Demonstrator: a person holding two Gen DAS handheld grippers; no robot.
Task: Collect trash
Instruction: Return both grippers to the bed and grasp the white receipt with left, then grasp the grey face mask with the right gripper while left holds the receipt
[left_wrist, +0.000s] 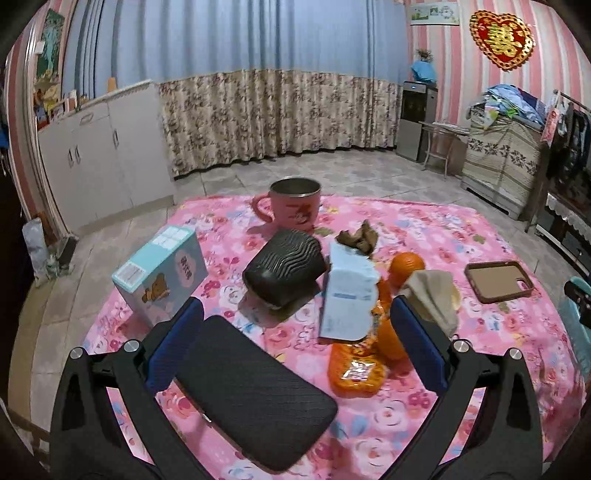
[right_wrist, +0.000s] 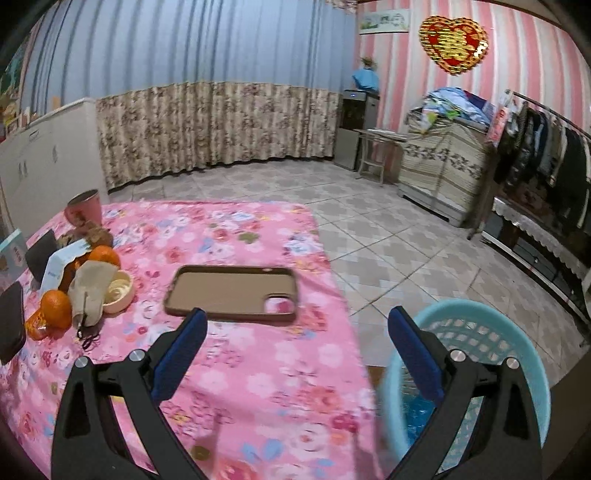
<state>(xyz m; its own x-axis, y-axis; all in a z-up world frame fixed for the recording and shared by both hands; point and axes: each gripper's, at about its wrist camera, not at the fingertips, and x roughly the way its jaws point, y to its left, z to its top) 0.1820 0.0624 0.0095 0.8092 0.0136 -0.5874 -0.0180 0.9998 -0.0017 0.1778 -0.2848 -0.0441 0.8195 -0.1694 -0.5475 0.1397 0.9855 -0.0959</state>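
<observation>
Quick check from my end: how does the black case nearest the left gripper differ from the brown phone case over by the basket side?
The black case is closed with a ribbed top; the brown phone case is an open empty shell with the lining up. The black case has no opening that shows; the brown phone case has a camera cutout that shows the cloth. The black case lies between the left gripper's open jaws; the brown phone case lies just ahead of the open right gripper. Both lie flat on the pink floral cloth.

Cloth: printed floral tablecloth (right_wrist: 258, 387) under tongs | Basket (right_wrist: 517, 332): lattice plastic, right | Cup (left_wrist: 295, 203): metal-lined, ahead | Pouch (left_wrist: 255, 391): matt ribbed, between fingers
</observation>
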